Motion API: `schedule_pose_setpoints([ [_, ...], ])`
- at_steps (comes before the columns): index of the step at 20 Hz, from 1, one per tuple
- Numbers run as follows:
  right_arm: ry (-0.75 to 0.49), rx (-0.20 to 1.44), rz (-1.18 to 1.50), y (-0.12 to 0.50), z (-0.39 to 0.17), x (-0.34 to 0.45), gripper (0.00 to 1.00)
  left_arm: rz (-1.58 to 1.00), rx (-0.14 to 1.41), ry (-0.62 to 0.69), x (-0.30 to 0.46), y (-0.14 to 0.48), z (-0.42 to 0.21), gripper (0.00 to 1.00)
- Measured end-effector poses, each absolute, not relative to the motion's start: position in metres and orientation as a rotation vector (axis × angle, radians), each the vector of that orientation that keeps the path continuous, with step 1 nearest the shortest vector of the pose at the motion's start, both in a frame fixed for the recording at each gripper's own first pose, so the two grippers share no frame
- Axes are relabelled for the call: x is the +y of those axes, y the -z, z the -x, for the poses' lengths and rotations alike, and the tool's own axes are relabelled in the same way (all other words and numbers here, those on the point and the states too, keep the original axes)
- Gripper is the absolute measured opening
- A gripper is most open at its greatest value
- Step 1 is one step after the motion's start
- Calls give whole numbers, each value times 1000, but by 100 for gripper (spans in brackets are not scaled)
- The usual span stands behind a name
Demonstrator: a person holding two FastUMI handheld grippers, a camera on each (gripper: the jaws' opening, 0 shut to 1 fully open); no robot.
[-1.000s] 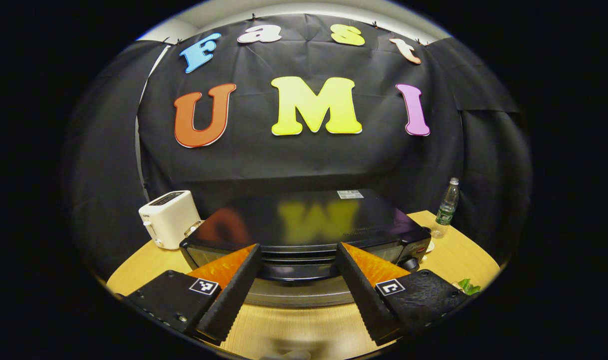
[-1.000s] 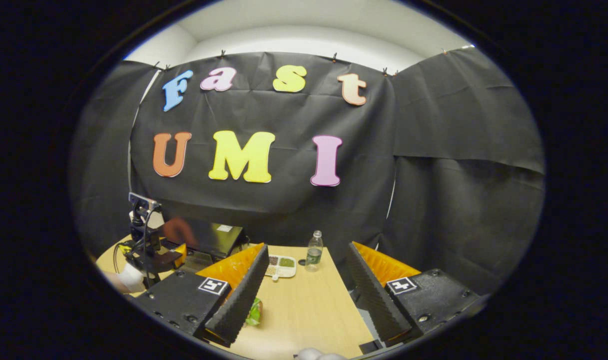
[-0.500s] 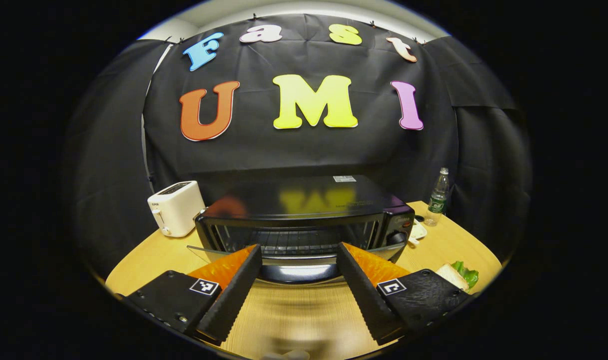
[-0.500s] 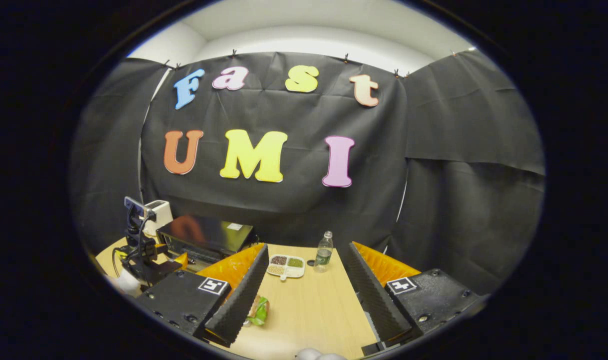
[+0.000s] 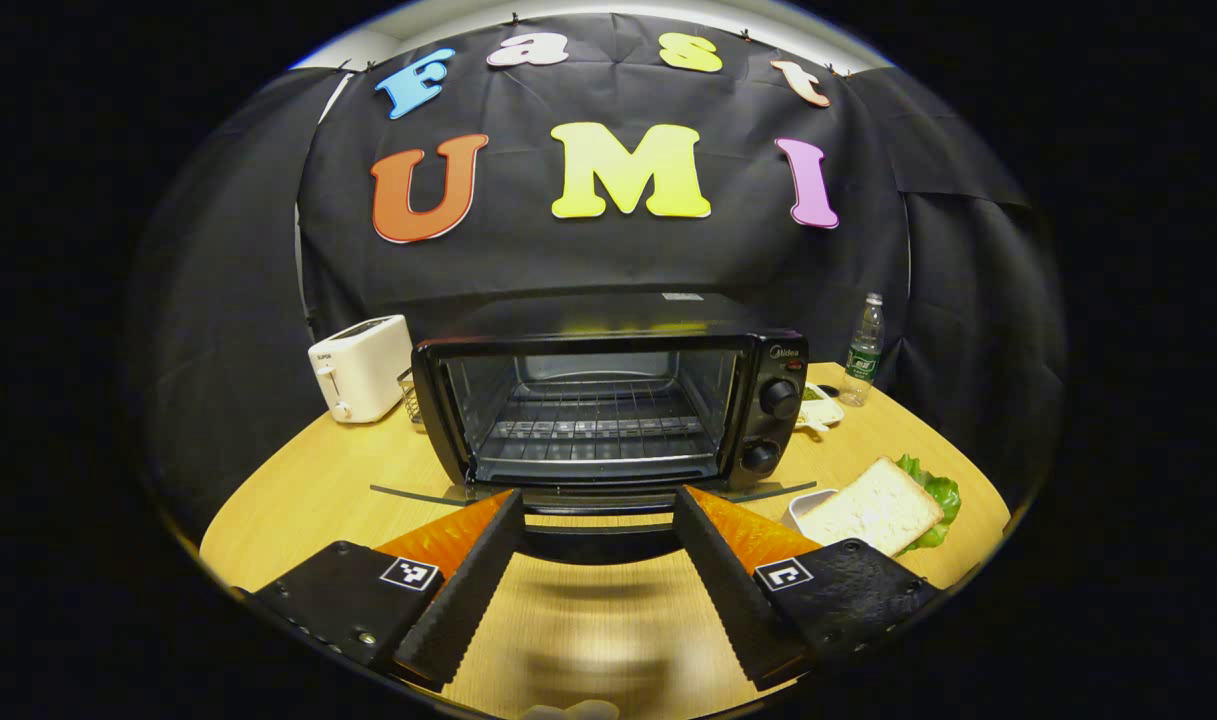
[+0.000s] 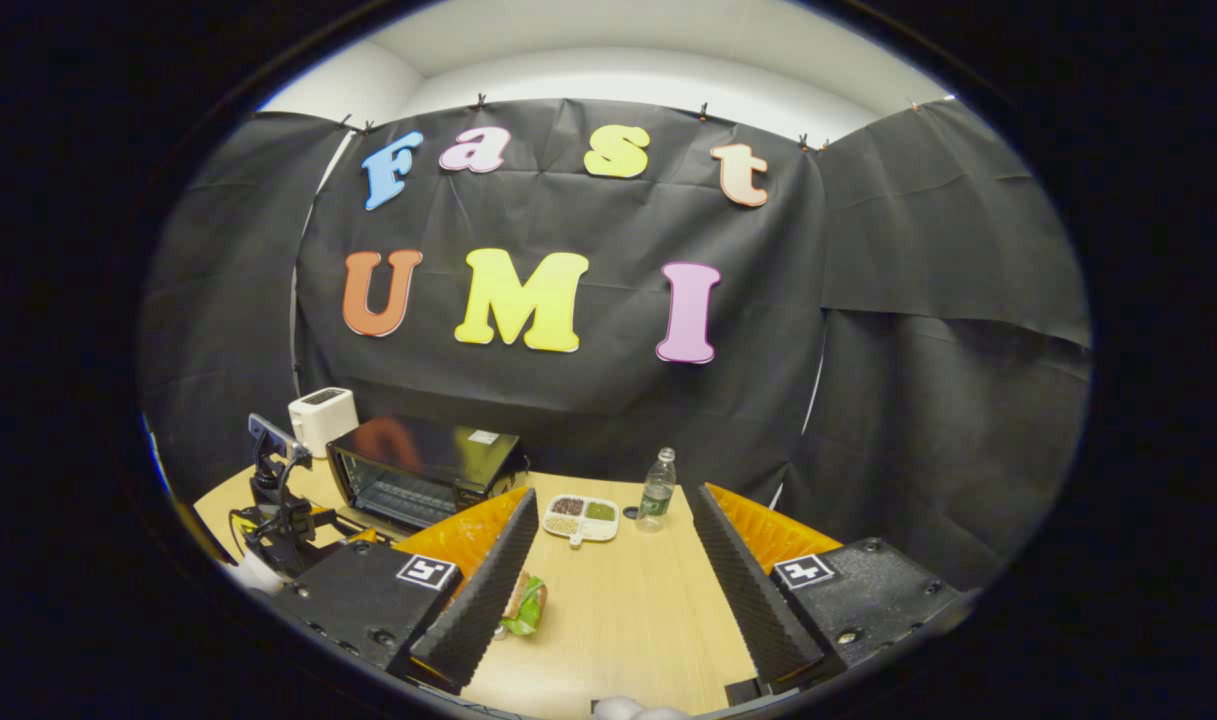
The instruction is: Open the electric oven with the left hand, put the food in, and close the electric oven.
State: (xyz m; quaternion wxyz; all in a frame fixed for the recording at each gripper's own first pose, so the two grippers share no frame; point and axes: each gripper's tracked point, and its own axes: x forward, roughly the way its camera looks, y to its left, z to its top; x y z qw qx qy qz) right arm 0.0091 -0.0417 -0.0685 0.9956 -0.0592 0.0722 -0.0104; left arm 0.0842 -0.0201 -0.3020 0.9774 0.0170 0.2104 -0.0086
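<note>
1. Both sets of jaws stand wide apart, holding nothing: the left gripper (image 5: 598,580) faces the oven, the right gripper (image 6: 613,590) hangs over the table (image 6: 628,620)
2. The oven door (image 5: 588,497) lies folded down flat just past the left fingertips
3. The sandwich (image 5: 873,510) waits on the table right of the oven (image 5: 608,400), its rack bare
4. Risk: bread and lettuce are loose layers, so a shallow or tilted grip could shed them, or the load could catch the door's edge
</note>
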Motion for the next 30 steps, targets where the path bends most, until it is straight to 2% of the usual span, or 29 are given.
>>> schedule_pose_setpoints([
  [9,27,178,124,87,7,-47,96,-24,537,31,-20,356,-53,99],
  [14,29,198,131,97,10,-49,100,5,610,16,-16,387,-43,98],
  [19,36,212,132,104,12,-52,100,-8,616,28,-18,394,-42,98],
  [24,28,206,119,102,10,-48,100,-46,584,5,-9,376,-44,97],
  [30,7,178,103,95,5,-36,100,-63,439,15,-2,294,-33,97],
])
